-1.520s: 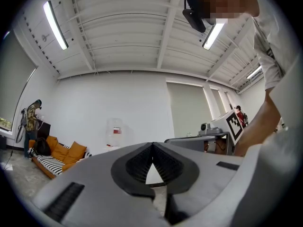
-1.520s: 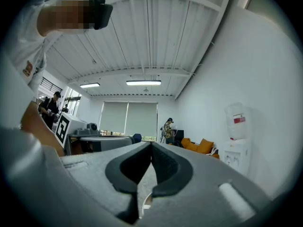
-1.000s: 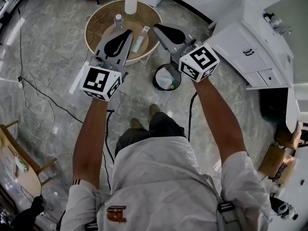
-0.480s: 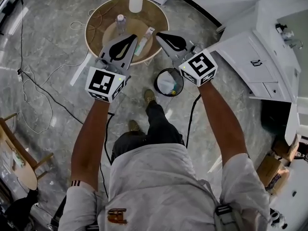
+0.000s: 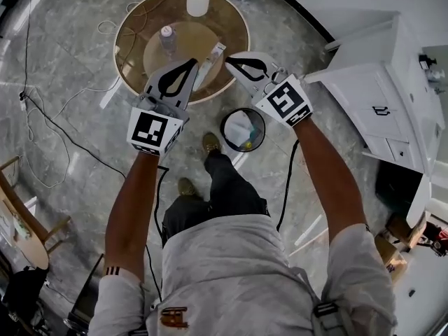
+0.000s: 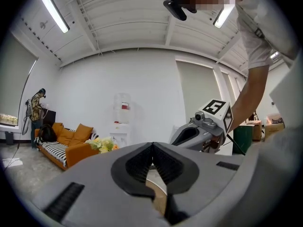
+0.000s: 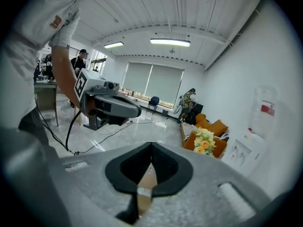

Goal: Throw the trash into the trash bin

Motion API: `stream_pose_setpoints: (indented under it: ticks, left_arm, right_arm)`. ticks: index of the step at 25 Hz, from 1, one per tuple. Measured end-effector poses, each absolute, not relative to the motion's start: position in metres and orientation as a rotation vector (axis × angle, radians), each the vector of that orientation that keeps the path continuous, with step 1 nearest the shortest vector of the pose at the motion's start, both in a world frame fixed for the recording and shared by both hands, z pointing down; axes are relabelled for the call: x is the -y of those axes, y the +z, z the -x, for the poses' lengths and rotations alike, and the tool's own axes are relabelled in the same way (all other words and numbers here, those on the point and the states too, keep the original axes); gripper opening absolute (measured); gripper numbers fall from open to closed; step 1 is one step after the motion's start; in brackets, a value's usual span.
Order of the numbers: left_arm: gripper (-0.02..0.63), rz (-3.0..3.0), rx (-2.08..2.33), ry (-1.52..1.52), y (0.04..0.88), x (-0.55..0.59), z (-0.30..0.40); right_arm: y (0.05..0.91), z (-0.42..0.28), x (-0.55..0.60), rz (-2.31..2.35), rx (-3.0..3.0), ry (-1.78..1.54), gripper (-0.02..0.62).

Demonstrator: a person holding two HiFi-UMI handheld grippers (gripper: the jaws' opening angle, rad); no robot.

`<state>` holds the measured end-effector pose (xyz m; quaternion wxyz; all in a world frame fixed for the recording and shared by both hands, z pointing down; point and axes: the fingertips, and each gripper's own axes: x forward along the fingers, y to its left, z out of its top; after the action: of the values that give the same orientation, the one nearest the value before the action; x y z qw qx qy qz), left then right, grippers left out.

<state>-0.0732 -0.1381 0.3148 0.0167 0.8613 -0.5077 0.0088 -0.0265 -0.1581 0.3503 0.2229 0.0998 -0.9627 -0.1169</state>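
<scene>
Black-rimmed trash bin [image 5: 225,121] stands near the round table [image 5: 123,60]'s edge.

A grey marble floor [image 5: 70,82] lies under a round wooden table [image 5: 129,44], and a white cabinet [image 5: 371,82] stands at the right. An orange sofa [image 6: 71,148] and a water dispenser [image 6: 122,115] line the white wall [image 6: 151,89]. Strip lights [image 6: 54,11] cross the ribbed ceiling, and blinds cover the windows [image 7: 154,84].

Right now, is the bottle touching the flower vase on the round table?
Apart. The head view shows the bottle standing away from the vase, with bare brown tabletop plainly between them.
</scene>
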Motion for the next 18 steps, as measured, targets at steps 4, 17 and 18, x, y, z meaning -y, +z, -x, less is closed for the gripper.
stream_pose_setpoints:
  ticks: [4,17,18]
  left_arm:
    - [0.0,-2.652,1.593,0.067,0.346,0.166,0.075]
    - [0.0,-2.588,1.587,0.208,0.428,0.22,0.074]
    - [0.0,-2.586,1.582,0.215,0.433,0.222,0.074]
  right_arm:
    - [0.387,0.03,0.183,-0.181,2.61,-0.354,0.002]
    - [0.497,0.03,0.239,0.041,2.424,-0.396,0.015]
    - [0.505,0.03,0.241,0.055,2.414,-0.396,0.02]
